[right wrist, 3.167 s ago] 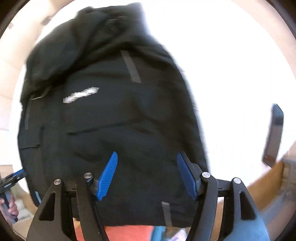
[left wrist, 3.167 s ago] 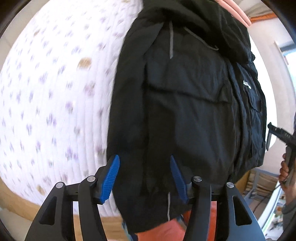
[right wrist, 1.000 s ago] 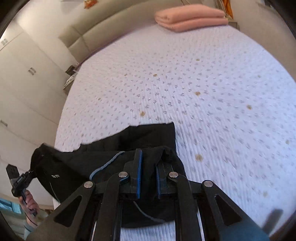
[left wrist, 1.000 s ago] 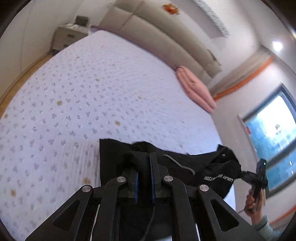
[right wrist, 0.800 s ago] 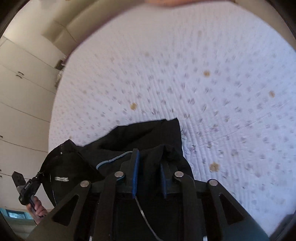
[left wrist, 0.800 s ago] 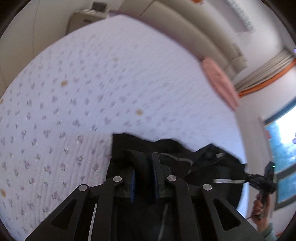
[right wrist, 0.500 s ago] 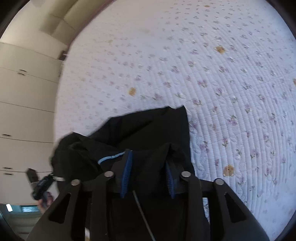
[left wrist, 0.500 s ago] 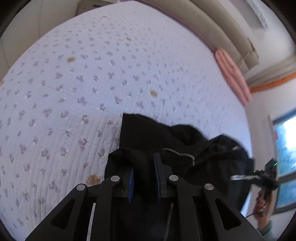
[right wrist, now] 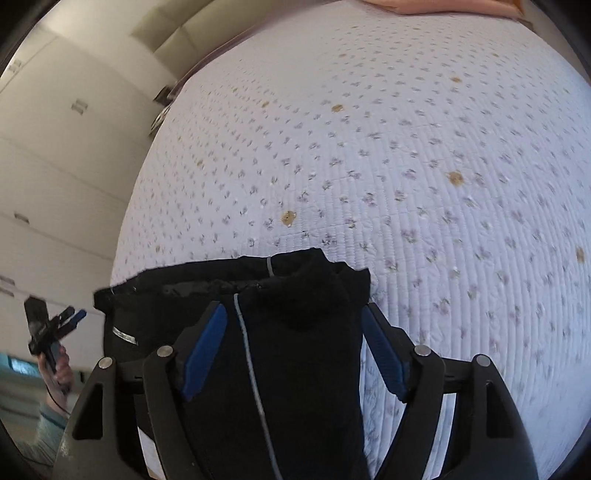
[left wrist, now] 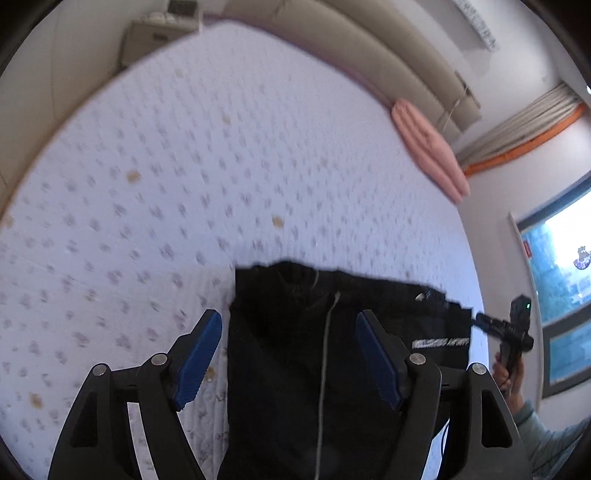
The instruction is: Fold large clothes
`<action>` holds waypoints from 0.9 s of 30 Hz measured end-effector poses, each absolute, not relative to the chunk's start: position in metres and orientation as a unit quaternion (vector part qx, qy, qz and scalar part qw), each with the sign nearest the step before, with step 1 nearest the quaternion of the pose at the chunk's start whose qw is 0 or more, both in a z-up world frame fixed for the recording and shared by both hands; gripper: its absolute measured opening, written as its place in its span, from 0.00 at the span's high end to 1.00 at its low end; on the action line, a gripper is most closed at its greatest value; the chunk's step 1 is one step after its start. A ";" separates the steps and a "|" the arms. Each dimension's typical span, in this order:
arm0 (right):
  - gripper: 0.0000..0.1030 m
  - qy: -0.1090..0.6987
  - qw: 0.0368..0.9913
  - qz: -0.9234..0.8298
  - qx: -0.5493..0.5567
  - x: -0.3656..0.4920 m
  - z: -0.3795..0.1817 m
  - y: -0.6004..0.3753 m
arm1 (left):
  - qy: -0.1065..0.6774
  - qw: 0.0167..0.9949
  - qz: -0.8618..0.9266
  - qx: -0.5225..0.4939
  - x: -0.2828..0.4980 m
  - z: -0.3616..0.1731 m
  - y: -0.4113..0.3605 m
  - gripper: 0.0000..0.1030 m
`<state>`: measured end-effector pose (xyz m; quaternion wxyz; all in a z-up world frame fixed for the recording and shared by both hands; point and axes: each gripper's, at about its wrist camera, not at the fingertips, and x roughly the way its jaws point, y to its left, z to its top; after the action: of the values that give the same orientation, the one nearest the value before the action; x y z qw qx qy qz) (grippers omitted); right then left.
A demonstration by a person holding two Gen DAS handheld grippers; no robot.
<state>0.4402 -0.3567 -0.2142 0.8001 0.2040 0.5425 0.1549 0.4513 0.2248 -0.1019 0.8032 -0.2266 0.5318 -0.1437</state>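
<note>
the black jacket [left wrist: 295, 354] lies bunched at the near edge of the bed [left wrist: 184, 184], its far hem running roughly straight across the flowered white quilt. a pale drawcord runs down its middle, and a strip of white lettering shows on the right part in the left wrist view; in the right wrist view a small reflective tab shows on its left part.

the left claw [left wrist: 288, 354] has just been opening and stands wide, its blue pads either side of the cloth and clear of it. the right claw [right wrist: 291, 350] has likewise just been opening and stands wide; the jacket sits between its pads, but whether the left pad brushes the fabric cannot be told.

beyond the jacket the quilt is bare up to a folded pink blanket [left wrist: 428, 144] by the headboard [left wrist: 369, 55]. a nightstand [left wrist: 159, 33] stands at the far left corner, and white wardrobe doors [right wrist: 55, 166] line the left side in the right wrist view.
</note>
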 end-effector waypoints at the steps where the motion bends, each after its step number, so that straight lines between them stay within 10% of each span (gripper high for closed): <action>1: 0.24 0.543 0.805 0.154 0.182 0.444 -0.218 -0.352 | 0.542 0.797 -0.146 -0.223 0.456 -0.113 0.222 0.26; 16: 0.32 0.563 0.802 0.190 0.065 0.469 -0.263 -0.322 | 0.553 0.772 -0.216 -0.227 0.497 -0.170 0.204 0.27; 20: 0.71 0.553 0.811 0.186 0.045 0.463 -0.259 -0.315 | 0.535 0.795 -0.199 -0.207 0.493 -0.161 0.196 0.79; 27: 0.78 0.485 0.867 0.114 0.020 0.431 -0.190 -0.331 | 0.459 0.840 -0.172 -0.232 0.470 -0.094 0.205 0.86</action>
<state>0.4314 -0.3305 -0.1896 0.8671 0.0196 0.4846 0.1139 0.4698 0.2050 -0.0937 0.8403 -0.2322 0.4588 -0.1720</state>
